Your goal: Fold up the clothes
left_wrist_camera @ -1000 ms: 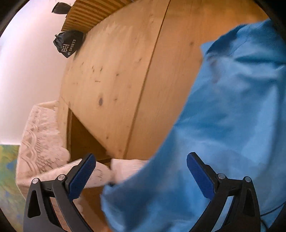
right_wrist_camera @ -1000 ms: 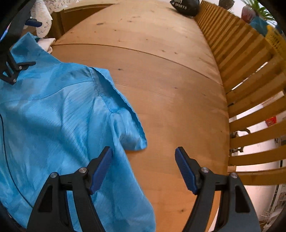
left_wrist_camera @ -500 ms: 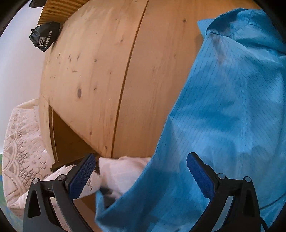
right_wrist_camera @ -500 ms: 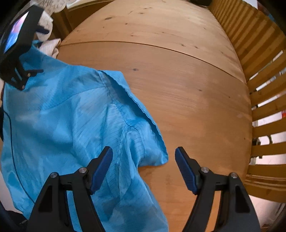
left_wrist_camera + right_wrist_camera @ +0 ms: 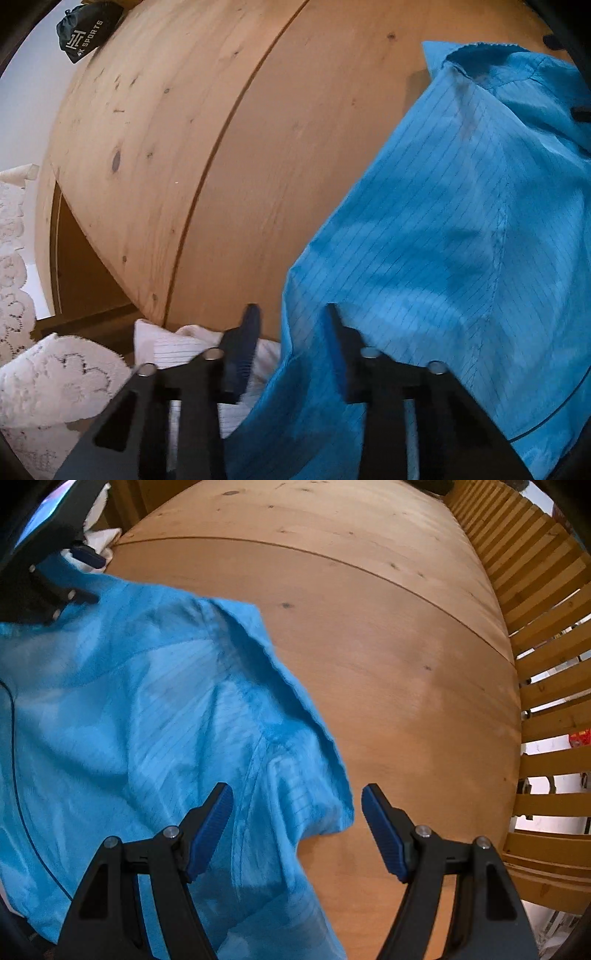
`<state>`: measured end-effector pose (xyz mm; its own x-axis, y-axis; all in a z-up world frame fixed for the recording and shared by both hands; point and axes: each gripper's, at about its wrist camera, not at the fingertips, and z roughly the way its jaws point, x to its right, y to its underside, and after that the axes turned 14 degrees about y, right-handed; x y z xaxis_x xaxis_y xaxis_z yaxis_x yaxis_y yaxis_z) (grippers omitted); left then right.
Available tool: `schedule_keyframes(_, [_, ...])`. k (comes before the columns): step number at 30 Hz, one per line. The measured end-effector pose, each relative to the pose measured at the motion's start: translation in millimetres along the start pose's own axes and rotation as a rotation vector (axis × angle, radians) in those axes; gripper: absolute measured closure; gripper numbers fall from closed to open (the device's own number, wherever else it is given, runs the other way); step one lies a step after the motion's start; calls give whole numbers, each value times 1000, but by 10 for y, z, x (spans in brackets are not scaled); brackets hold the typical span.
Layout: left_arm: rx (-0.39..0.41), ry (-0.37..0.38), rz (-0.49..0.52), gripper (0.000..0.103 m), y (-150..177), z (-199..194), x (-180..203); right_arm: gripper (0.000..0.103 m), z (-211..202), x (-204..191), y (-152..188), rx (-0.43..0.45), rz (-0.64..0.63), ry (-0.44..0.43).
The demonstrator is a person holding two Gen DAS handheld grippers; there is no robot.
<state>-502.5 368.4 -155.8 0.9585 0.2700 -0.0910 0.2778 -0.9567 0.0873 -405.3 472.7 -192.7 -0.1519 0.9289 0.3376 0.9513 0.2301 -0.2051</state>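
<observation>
Black pouch [image 5: 86,31], "SPORTS" lettering

Blue pinstriped shirt [image 5: 140,709]: thin fabric, rumpled, spread unfolded on the wooden table, one sleeve end lying free.

Two hand-held grippers at the blue shirt [image 5: 140,709], one narrowed on its edge and one spread.

The left gripper [image 5: 291,328] has its jaws drawn close, with a narrow gap between them; the shirt's edge hangs in that gap, against the right-hand finger [image 5: 341,347]. The right gripper [image 5: 297,812] hovers above the shirt's short sleeve with jaws wide apart, its blue ribbed pads [image 5: 212,825] clear of the fabric. In the right wrist view the left gripper [image 5: 79,576] sits at the shirt's far corner.
</observation>
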Motion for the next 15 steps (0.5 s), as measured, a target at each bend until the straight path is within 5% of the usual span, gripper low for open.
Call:
schedule_keyframes(1, [3, 1, 1, 81, 9, 20, 13, 51, -18, 18, 36, 14, 9, -6])
schedule_keyframes(2, [9, -12, 4, 88, 23, 32, 29, 82, -37, 35, 72, 28, 19, -12])
schedule_keyframes(3, [26, -29, 0, 92, 45, 24, 37, 91, -55, 53, 109, 43, 28, -18])
schedule_keyframes(7, [139, -71, -37, 101, 205, -126, 58, 95, -128, 124, 253, 99, 65, -41])
schedule_keyframes(15, [383, -90, -174, 102, 777, -659, 76, 95, -376, 301, 543, 192, 143, -83])
